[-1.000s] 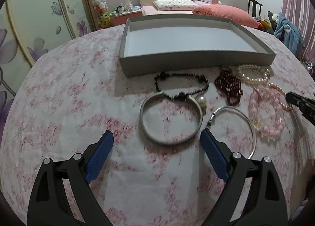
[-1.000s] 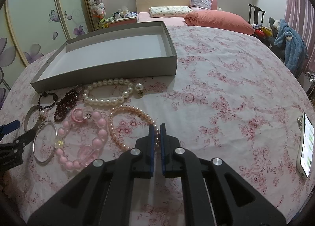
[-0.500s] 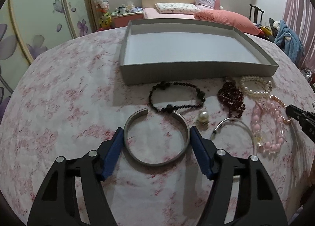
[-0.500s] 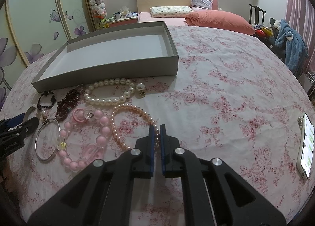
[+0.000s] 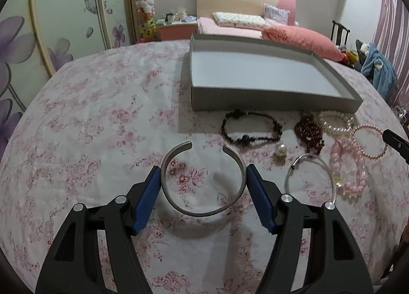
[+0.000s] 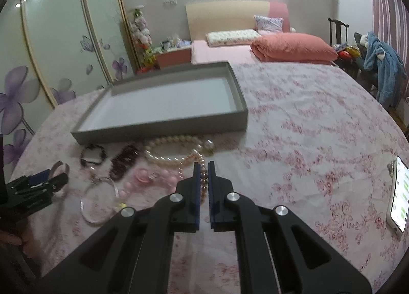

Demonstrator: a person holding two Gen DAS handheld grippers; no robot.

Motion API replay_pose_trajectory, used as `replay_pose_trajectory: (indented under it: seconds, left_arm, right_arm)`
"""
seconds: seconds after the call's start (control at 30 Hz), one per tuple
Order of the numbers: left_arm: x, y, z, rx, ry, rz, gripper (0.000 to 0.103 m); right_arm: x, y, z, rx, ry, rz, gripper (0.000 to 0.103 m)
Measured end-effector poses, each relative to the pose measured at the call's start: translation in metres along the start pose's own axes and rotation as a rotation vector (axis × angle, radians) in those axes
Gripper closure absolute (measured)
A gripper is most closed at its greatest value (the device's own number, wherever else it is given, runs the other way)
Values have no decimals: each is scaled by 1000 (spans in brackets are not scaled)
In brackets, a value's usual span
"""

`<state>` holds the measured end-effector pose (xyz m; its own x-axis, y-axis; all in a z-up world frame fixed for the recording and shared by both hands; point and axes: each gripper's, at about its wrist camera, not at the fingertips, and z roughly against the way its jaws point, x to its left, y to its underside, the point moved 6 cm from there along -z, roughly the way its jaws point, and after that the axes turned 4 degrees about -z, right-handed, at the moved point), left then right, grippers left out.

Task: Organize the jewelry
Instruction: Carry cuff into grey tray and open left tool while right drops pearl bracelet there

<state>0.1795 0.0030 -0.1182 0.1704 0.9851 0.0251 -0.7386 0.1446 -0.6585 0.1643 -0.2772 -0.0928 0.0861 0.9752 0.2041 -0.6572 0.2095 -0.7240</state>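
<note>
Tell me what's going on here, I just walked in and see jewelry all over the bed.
A person with a gripper in each hand is sorting jewelry into a gray tray, which holds nothing yet. The left gripper has just closed its jaws onto the sides of an open silver cuff bangle. The right gripper is shut, apparently gripping a pink pearl bracelet. Black beads, dark red beads, white pearls and a thin hoop lie on the floral bedspread.
</note>
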Motion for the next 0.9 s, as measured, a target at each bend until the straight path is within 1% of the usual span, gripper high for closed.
replay_pose_trajectory:
  seconds: [0.13, 0.33, 0.47, 0.6, 0.8, 0.9]
  left_arm:
    - [-2, -4, 11, -53, -1, 9, 36]
    - [-10, -17, 32, -160, -28, 8, 36]
    - [-15, -26, 47, -239, -46, 4, 36]
    - [-20, -34, 58, -296, -60, 6, 36]
    - [-27, -41, 70, -368, -91, -12, 36]
    - [-30, -47, 71, -380, -95, -19, 36]
  right_arm:
    - [11, -6, 12, -38, -32, 2, 97]
    - [21, -14, 29, -93, -70, -21, 97]
    - [26, -19, 39, -132, -89, -32, 97]
    - [31, -25, 47, -179, -94, -27, 97]
    - [40, -34, 60, -254, -90, -7, 97]
    - [46, -39, 63, -269, -88, 11, 97]
